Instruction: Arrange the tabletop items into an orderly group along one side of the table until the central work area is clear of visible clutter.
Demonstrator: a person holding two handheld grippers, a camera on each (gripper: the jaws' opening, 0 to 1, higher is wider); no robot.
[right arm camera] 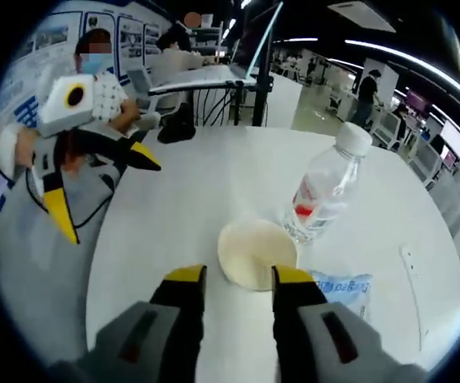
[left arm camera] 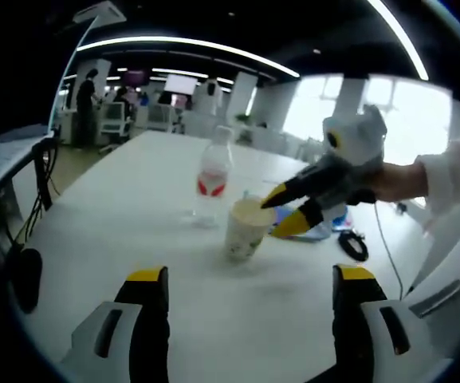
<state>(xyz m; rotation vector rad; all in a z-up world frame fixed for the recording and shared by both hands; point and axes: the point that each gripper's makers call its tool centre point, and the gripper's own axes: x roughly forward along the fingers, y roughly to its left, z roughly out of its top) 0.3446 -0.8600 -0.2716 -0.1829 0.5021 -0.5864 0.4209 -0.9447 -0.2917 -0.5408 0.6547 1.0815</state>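
A: Left gripper view first. What lies ahead of the left gripper?

B: Its yellow-tipped jaws stand wide apart, released, with bare white table between them. Straight ahead stands a paper cup, and just behind it, slightly left, a clear water bottle with a red label, upright. The right gripper comes in from the right, one jaw tip at the cup's rim, the other lower against its side.

A: Anything else near?

B: A blue packet behind the right gripper, and a coiled black cable beyond that, close to the table's right edge. On the left the table is open up to its edge, where a black stand rises.

A: And the right gripper view?

B: The right gripper has its jaws drawn close, their tips at the near rim of the cup; whether they actually pinch it I cannot tell. The bottle stands just right of the cup, the blue packet beside the right jaw. The left gripper hangs open, well off to the left past the table edge. Beyond the cup the table is open.
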